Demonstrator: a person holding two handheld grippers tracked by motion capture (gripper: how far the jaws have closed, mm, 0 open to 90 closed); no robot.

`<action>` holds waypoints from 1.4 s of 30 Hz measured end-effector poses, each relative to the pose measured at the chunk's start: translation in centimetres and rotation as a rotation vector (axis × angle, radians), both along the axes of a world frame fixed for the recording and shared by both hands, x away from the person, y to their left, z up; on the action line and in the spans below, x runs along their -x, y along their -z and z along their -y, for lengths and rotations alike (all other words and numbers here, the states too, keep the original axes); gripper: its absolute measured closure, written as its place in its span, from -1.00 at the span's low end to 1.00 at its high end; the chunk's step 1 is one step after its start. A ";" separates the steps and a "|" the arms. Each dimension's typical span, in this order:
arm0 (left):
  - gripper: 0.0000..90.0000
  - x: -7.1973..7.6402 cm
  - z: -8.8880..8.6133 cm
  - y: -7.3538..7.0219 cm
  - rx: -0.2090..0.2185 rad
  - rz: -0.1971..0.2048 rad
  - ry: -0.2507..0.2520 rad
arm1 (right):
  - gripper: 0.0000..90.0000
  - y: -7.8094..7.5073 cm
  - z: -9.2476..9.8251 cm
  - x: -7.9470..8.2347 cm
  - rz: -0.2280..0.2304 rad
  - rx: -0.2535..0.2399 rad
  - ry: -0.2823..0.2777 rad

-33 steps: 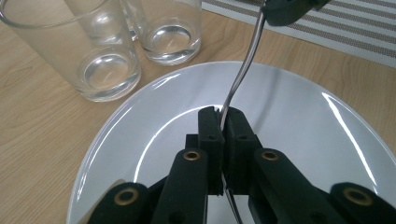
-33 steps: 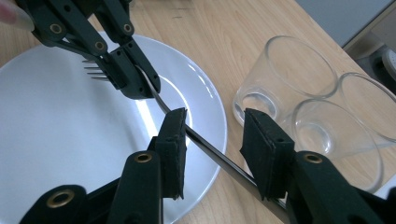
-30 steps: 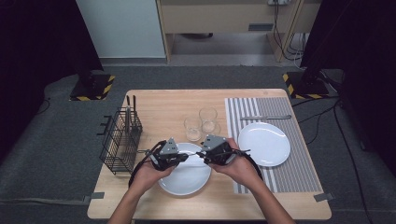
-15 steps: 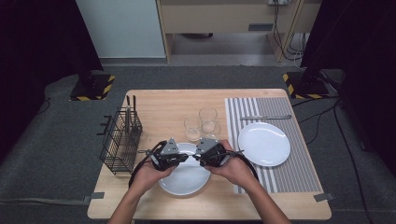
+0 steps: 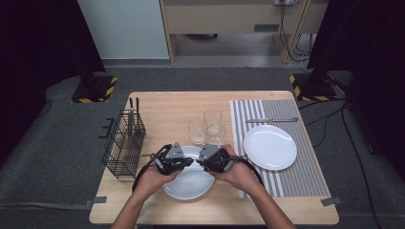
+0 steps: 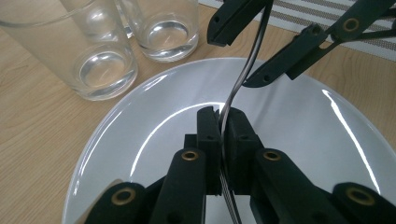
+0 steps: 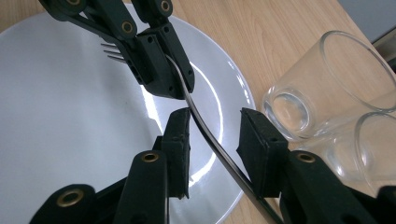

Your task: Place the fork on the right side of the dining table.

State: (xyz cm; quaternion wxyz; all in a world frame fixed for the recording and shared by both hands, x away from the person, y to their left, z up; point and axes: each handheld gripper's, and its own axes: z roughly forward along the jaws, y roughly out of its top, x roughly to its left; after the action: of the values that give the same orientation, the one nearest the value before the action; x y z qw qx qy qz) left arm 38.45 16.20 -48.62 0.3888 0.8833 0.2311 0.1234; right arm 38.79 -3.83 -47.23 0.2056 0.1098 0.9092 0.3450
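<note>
Here the left tongs (image 6: 223,122) are clenched on a fork (image 6: 238,88) above the near white plate (image 6: 140,140); the right tongs (image 7: 215,133), just closing, straddle its handle without pressing.

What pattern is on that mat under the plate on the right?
Grey and white stripes on the mat, clearest in the high view.

Even overhead light leaves glare streaks on the white plate (image 6: 140,140), while the room's dark edges stay murky.
</note>
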 end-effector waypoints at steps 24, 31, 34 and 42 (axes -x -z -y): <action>0.84 0.1 -0.1 -0.1 -0.016 0.014 0.005 | 0.64 0.3 -0.1 0.1 -0.023 0.015 -0.028; 0.84 0.1 -0.2 -0.1 -0.026 0.017 0.007 | 0.67 0.4 -0.2 0.1 -0.028 0.010 -0.035; 0.84 0.1 -0.2 -0.1 -0.028 0.018 0.008 | 0.67 0.4 -0.2 0.0 -0.032 0.007 -0.039; 0.81 0.1 -0.2 -0.1 -0.022 0.014 0.008 | 0.73 0.5 -0.1 0.0 -0.035 0.008 -0.052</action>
State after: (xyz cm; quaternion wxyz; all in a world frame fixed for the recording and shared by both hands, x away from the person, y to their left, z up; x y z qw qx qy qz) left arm 38.39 16.41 -48.55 0.3812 0.8875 0.2238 0.1304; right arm 38.78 -3.72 -47.68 0.1808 0.0912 0.9167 0.3445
